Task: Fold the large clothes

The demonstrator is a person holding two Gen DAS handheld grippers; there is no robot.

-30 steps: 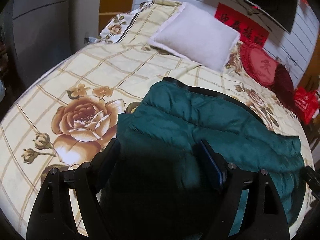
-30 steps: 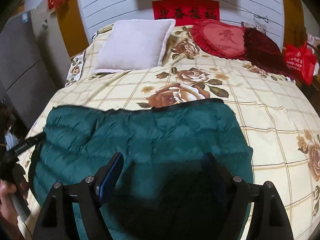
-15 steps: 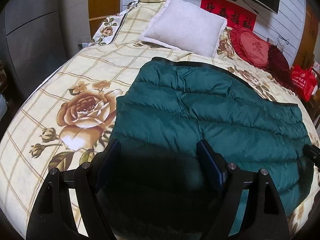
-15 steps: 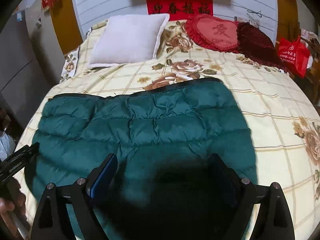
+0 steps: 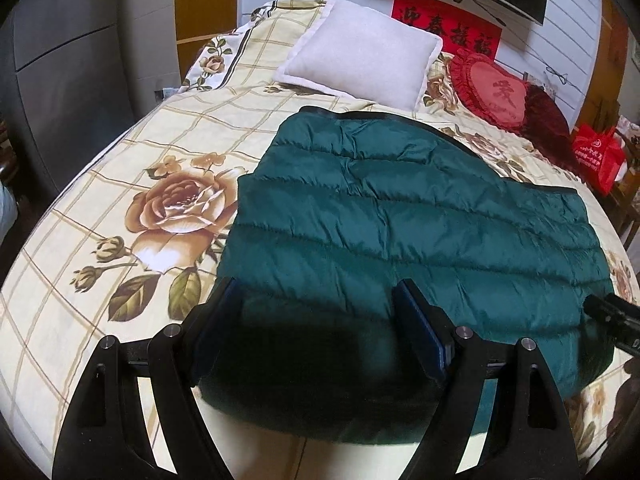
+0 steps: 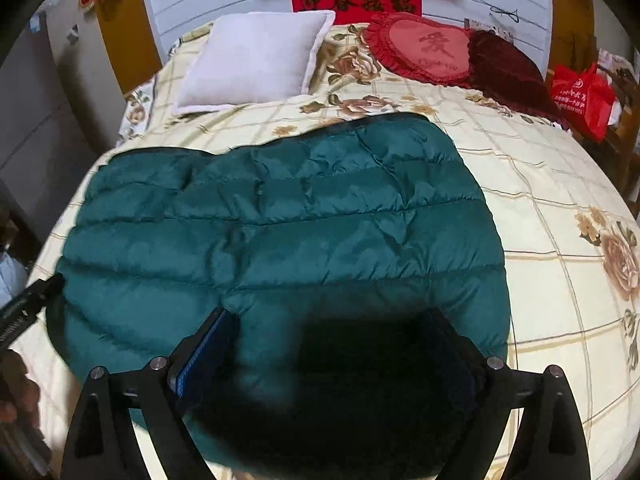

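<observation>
Hand-held gripper jaws gape above puffy quilted green jacket.

One green quilted garment, three pillows — one white, one red, one maroon — and one red bag.

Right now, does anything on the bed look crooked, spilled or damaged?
Nothing stands out. The green puffer jacket lies folded and flat on the floral bedspread, with no tears or spills visible. Both the left gripper and right gripper are open above it.
</observation>
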